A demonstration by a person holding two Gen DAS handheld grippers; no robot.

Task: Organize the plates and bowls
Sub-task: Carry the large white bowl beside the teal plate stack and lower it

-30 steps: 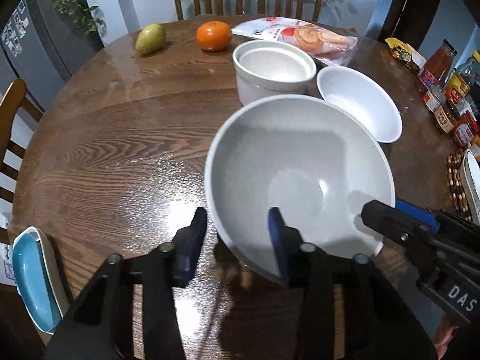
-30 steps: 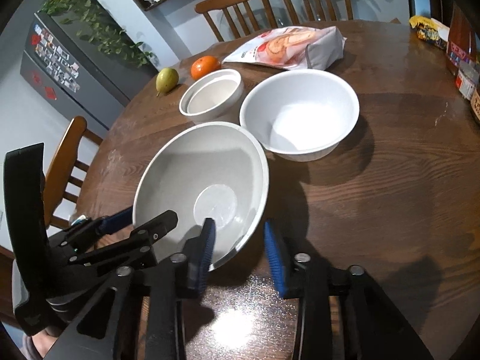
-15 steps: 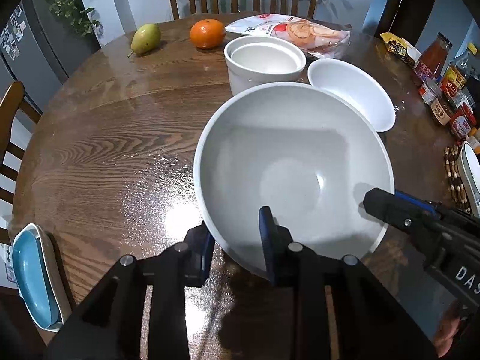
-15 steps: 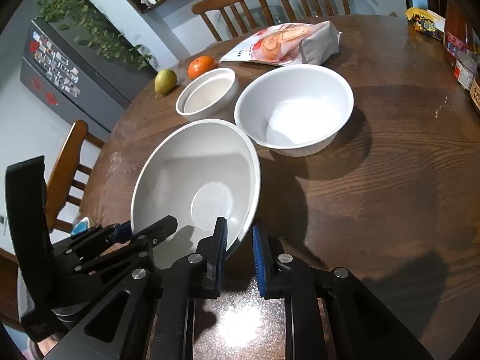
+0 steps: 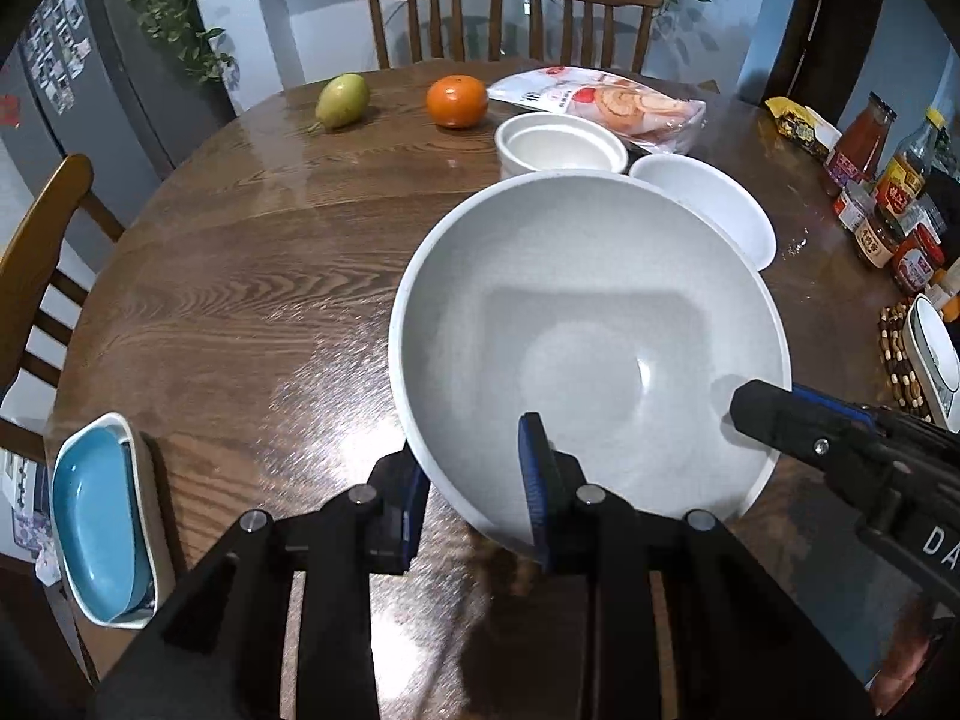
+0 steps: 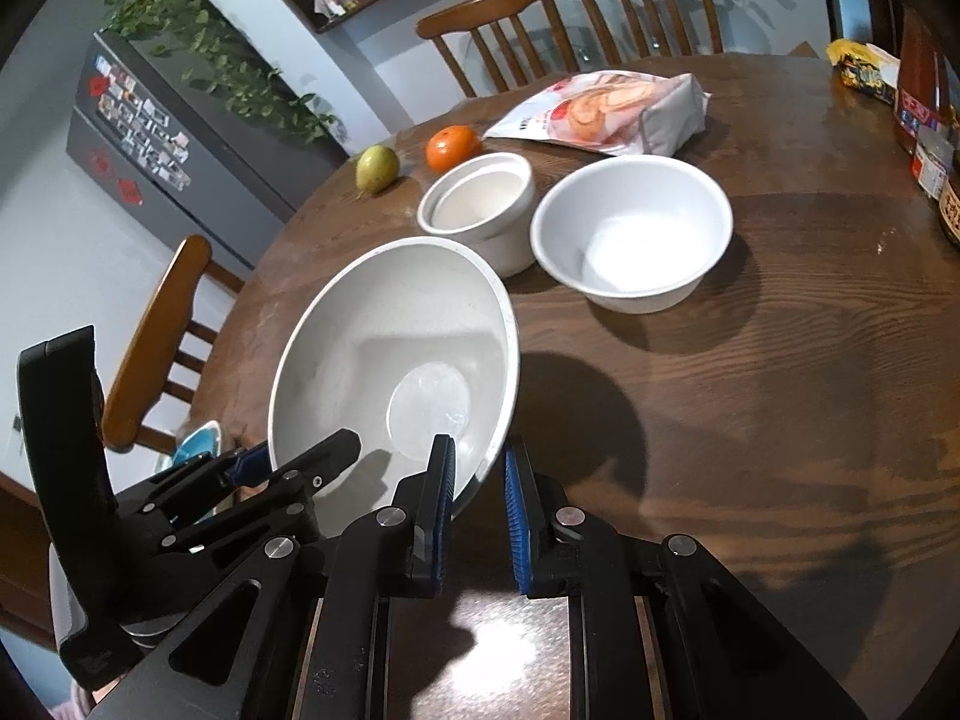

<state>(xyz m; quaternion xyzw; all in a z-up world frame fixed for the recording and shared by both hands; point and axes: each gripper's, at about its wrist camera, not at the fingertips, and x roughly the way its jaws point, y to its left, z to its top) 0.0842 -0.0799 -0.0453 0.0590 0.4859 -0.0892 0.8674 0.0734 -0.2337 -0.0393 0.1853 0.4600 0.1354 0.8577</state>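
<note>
At the table's (image 5: 210, 300) left edge a blue dish (image 5: 96, 510) lies nested in a white one, which we take as already sorted. Our left gripper (image 5: 474, 480) pinches the near rim of the big bowl (image 5: 576, 324), one finger inside and one outside. Our right gripper (image 6: 477, 474) grips the same rim from the other side, its fingers nearly closed on it. The bowl looks lifted and tilted above the near middle of the table. Beyond it, toward the far edge, a small bowl (image 6: 480, 210) sits stacked in another, and just to their right a medium bowl (image 6: 630, 228) stands alone. We judge the job partway done: the big and medium bowls still need nesting.
</note>
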